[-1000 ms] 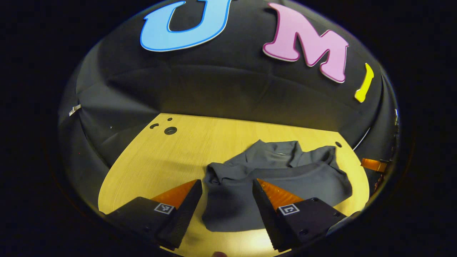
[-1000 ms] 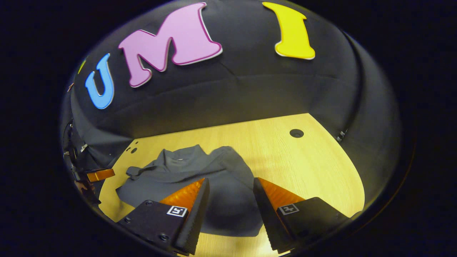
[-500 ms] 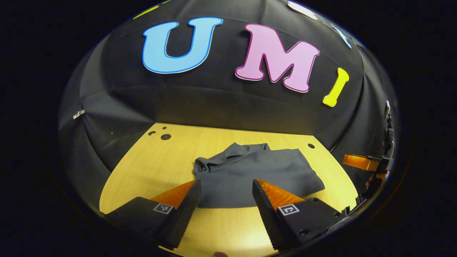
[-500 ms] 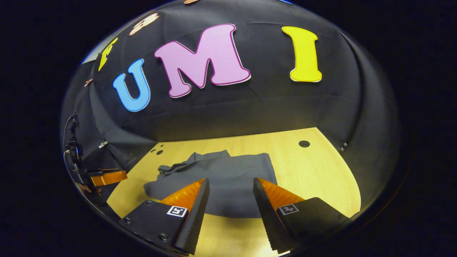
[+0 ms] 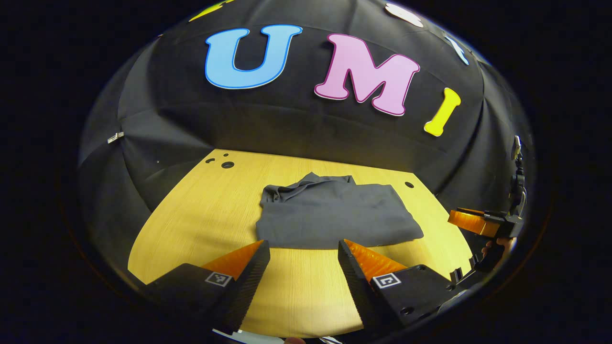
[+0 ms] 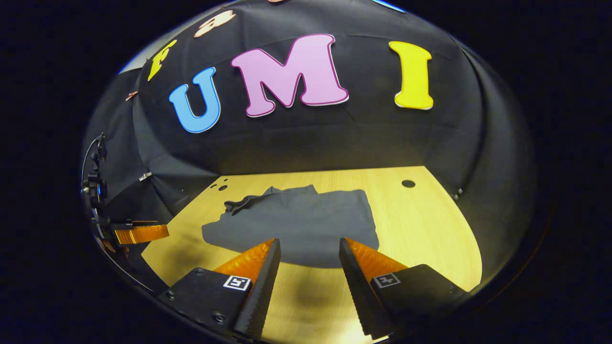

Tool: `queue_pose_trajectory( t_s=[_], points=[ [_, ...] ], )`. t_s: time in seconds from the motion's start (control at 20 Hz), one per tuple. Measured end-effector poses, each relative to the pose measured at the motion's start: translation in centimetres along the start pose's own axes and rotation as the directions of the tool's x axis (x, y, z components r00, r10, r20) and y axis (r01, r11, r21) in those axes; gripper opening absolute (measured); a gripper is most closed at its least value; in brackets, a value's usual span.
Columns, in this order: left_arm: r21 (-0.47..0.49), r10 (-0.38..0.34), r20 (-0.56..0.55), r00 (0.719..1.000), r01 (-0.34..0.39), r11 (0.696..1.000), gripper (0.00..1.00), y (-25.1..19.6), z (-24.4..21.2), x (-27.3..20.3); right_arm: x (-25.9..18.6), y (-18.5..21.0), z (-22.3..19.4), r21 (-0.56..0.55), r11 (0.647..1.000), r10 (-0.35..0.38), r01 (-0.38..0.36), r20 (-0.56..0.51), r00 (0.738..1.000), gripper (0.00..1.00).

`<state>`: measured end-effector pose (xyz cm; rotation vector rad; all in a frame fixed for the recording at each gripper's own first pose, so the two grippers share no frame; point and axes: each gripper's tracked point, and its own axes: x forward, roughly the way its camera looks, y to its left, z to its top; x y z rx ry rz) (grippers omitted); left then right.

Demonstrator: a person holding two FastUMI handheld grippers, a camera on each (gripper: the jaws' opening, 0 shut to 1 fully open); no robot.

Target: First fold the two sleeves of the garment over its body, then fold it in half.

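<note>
The garment (image 5: pixel 334 212) lies as a flat, folded dark grey block on the wooden table (image 5: pixel 201 210), toward the table's far half, its collar end bunched at the edge farthest from the grippers. Its sleeves cannot be made out as separate parts, and the layers under the top fold are hidden. At the right rim of the left gripper view, beyond the garment's right edge, the right gripper (image 5: pixel 478 222) is cut off, with part of the hand (image 5: pixel 497 246) holding it barely visible. In the right gripper view the left gripper (image 6: pixel 138 234) likewise sits cropped at the left rim, off the garment's left side.

The left gripper's fingers (image 5: pixel 248 267) are spread apart with nothing between them, short of the garment's near edge. The right gripper's fingers (image 6: pixel 260 267) are equally parted and unloaded, their tips just at the garment's (image 6: pixel 296 222) near edge.

A second ago the cloth was rumpled and lay between both pairs of fingers; since then it has settled flat and both grippers have drawn back from it, showing bare table in front
</note>
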<state>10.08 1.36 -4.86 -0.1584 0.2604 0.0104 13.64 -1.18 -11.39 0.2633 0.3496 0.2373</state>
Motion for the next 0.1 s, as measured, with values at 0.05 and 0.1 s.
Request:
queue_pose_trajectory(
  t_s=[0.05,0.1],
  points=[
    [-0.004,-0.003,-0.003,1.0,0.003,1.0,0.91,-0.01,-0.45,-0.16,-0.05,-0.1,-0.2,0.003,1.0,-0.007,0.007,-0.007,1.0,0.77],
    [-0.005,-0.005,-0.005,1.0,0.005,1.0,0.91,0.05,-0.75,-0.41,-0.15,-0.12,-0.5,0.0,1.0,-0.014,0.014,-0.015,1.0,0.77]
  ],
)
